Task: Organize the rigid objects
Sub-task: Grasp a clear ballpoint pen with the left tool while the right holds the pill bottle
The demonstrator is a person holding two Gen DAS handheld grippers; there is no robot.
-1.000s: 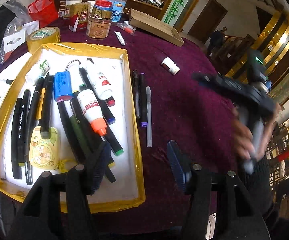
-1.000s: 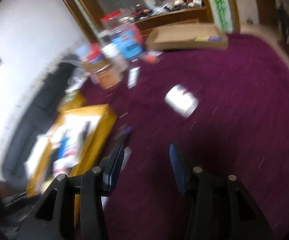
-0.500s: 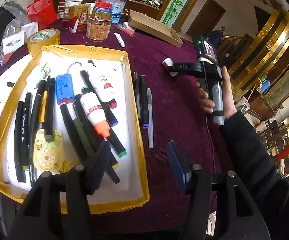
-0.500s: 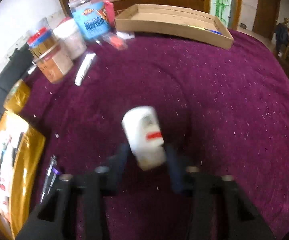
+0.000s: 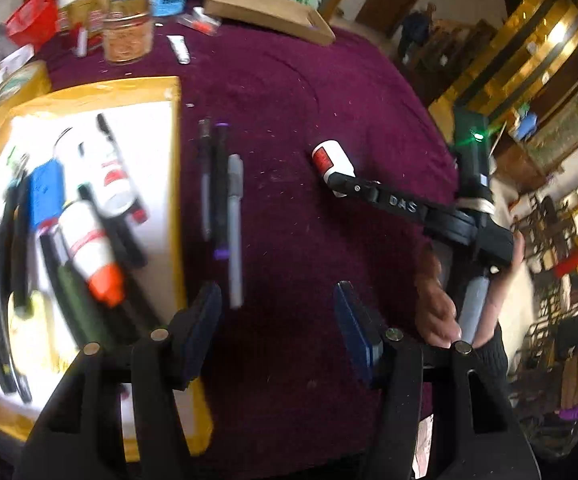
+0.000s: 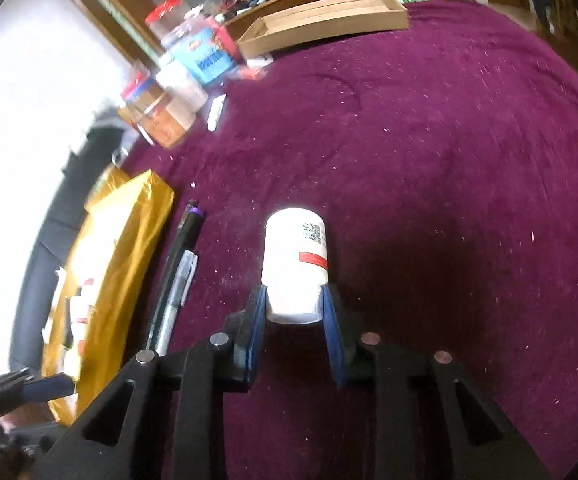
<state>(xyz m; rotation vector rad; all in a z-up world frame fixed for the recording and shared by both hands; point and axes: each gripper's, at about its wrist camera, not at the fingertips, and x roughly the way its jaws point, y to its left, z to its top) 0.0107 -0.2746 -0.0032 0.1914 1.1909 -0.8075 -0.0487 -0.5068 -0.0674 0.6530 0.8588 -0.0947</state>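
Observation:
A small white bottle with a red label lies on the purple cloth, also visible in the left wrist view. My right gripper is closing on it, and its blue pads press on the bottle's cap end. My left gripper hangs open over bare cloth with nothing between its fingers. Three pens lie side by side just ahead of it, right of the gold tray. The tray holds markers, glue bottles and a blue case.
Jars, a red bag, a tape roll and a small white tube crowd the far left edge. A flat cardboard box lies at the back. A person's hand grips the right gripper's handle.
The right gripper came down over the white bottle and narrowed its jaws around the cap end. The left gripper slid right, from over the tray to over the cloth by the pens.

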